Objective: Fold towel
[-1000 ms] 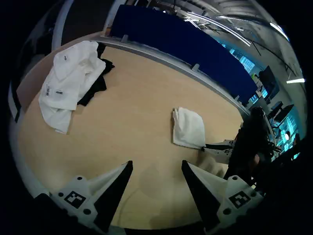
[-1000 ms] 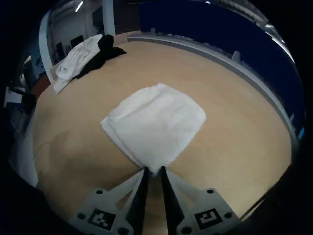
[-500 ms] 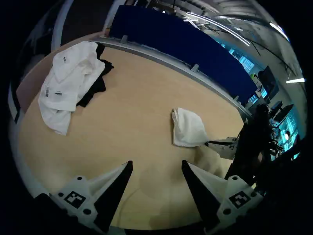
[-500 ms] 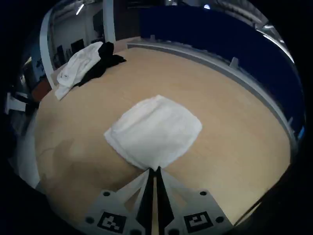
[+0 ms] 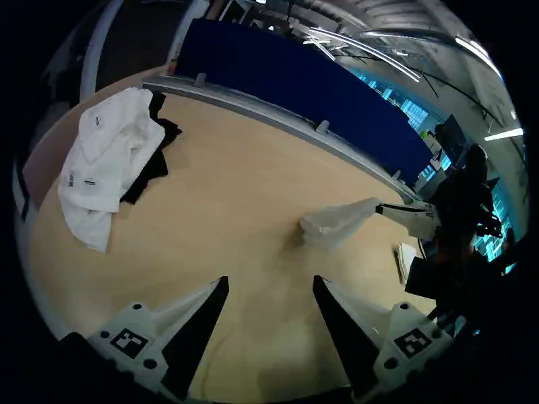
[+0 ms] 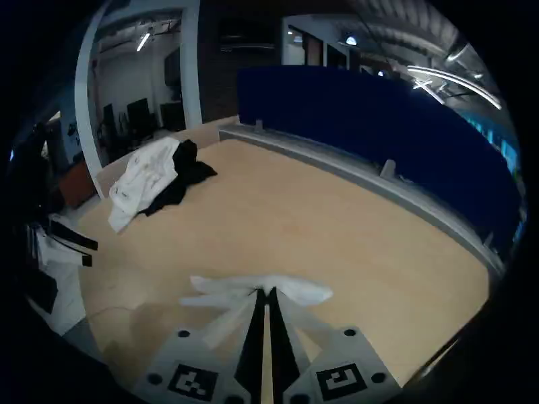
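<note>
A white folded towel (image 5: 333, 223) hangs lifted at one end above the tan table (image 5: 229, 202), its other end still resting on the wood. My right gripper (image 6: 265, 294) is shut on the towel's near edge (image 6: 300, 291), and the cloth spreads to both sides of the fingertips. In the left gripper view that same right gripper (image 5: 383, 206) reaches in from the right, pinching the raised corner. My left gripper (image 5: 269, 283) is open with nothing between its fingers, low over the table, well short of the towel.
A pile of white clothing (image 5: 101, 158) over a black garment (image 5: 151, 165) lies at the table's far left (image 6: 145, 176). A blue partition (image 5: 296, 74) runs along the back edge. A person in dark clothes (image 5: 465, 209) stands at the right.
The right gripper closed on the towel's near corner and raised it, so the towel went from lying flat to hanging edge-on. The left gripper stayed open and barely moved.
</note>
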